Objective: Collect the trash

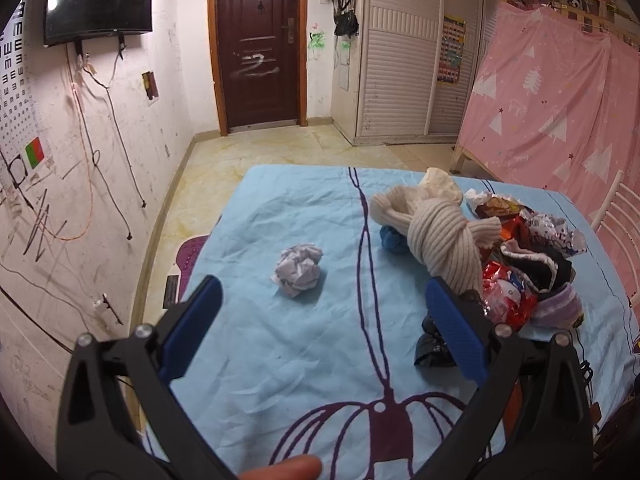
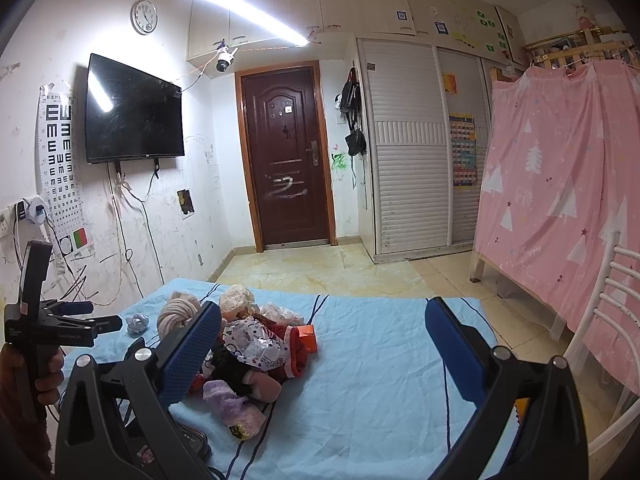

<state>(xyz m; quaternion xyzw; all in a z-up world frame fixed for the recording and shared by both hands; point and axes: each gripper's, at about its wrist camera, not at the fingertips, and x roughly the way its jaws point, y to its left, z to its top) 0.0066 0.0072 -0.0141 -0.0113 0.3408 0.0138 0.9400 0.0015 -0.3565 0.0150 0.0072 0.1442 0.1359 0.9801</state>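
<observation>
A ball of crumpled paper [image 1: 298,270] sits in the middle of the left wrist picture, on a light blue sheet [image 1: 304,344]. It is round and lumpy, so it has no long side and points no way. In the right wrist picture the same ball [image 2: 137,323] is small, at the left. The left gripper [image 1: 324,330] has its blue fingers [image 1: 192,332] wide apart, with nothing held; the paper ball lies a bit beyond them, nearer the left finger. To the right of the ball is a pile of things. A cream knit scarf [image 1: 436,232] is tied in a knot, with a blue bit [image 1: 394,240] tucked under it. Just beside it are shiny snack wrappers [image 1: 504,292], red and silver; their writing is too blurry to read. A black crumpled bag [image 1: 434,346] lies at the low right, partly behind the right blue finger. A purple knit sock [image 2: 234,408] lies at the near side of the pile, and a small orange box [image 2: 307,338] at its right. The right gripper [image 2: 324,346] is also wide apart and holds nothing, with the pile next to its left finger. On the far wall is a dark door [image 2: 286,156] with white scribbles, a black TV [image 2: 134,112], an eye chart [image 2: 60,160] with rows of letter E, and a round clock [image 2: 144,17].
</observation>
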